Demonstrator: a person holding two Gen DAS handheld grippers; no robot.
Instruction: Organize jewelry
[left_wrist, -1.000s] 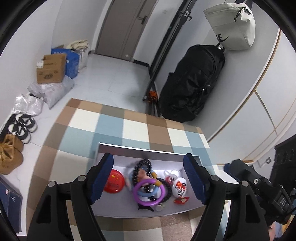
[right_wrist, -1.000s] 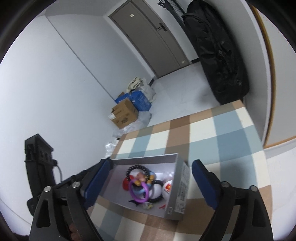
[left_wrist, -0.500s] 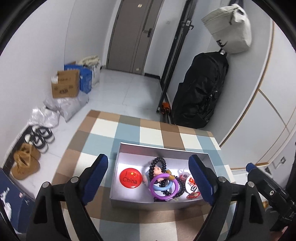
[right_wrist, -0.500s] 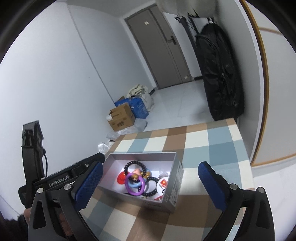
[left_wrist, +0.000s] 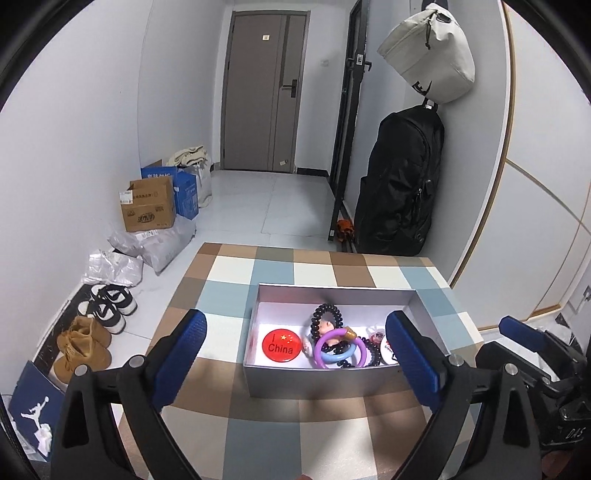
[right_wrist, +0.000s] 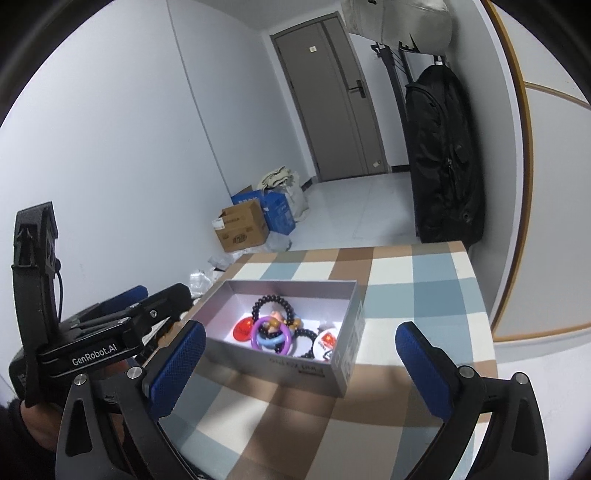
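Both claws tilt downward toward the checked bench (left_wrist: 266, 435). The left claw (left_wrist: 295, 354) has just been spreading and stands wide with nothing between its pads; the right claw (right_wrist: 301, 360) is spread wide, gripping nothing. The jewelry, a purple bangle (left_wrist: 338, 349) and black bead bracelets (right_wrist: 273, 304), lies in the grey box (left_wrist: 314, 380) ahead of them.

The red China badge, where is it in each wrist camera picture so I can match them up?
Left wrist: the red badge lies flat in the left part of the grey box, low centre of the picture.
Right wrist: only its edge shows, behind the purple ring.
Shared landmark: the black bead bracelet beside it.
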